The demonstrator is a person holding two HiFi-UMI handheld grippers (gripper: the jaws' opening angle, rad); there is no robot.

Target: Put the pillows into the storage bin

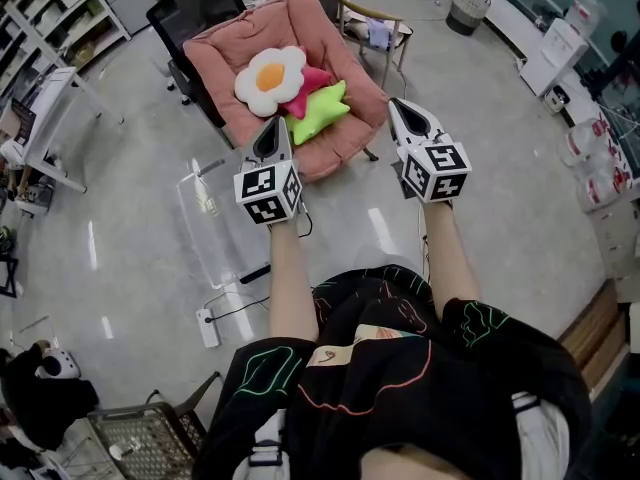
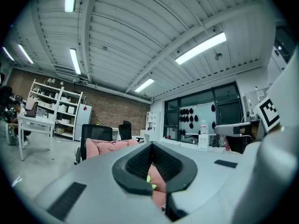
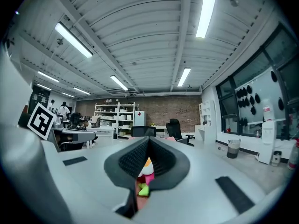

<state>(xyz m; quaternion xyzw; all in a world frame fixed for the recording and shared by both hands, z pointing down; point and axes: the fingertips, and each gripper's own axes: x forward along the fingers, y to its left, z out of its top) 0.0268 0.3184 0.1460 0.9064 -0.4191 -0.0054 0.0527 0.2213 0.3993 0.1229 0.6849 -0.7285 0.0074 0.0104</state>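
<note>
The left forearm and the right forearm reach forward side by side, bare, roughly parallel and apart. Each hand holds grey plastic tongs level and pointing ahead. The left tongs carry the left marker cube at the back, and the right tongs carry the right marker cube. In both gripper views the black ribbed pads meet at their tips, with nothing gripped between them.

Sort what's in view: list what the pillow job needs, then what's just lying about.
Job: flower pillow, pink pillow, green pillow, clear storage bin, left gripper and right gripper, both shut, empty.
Lying about: black office chair, waste bin, wire basket, white shelving.
</note>
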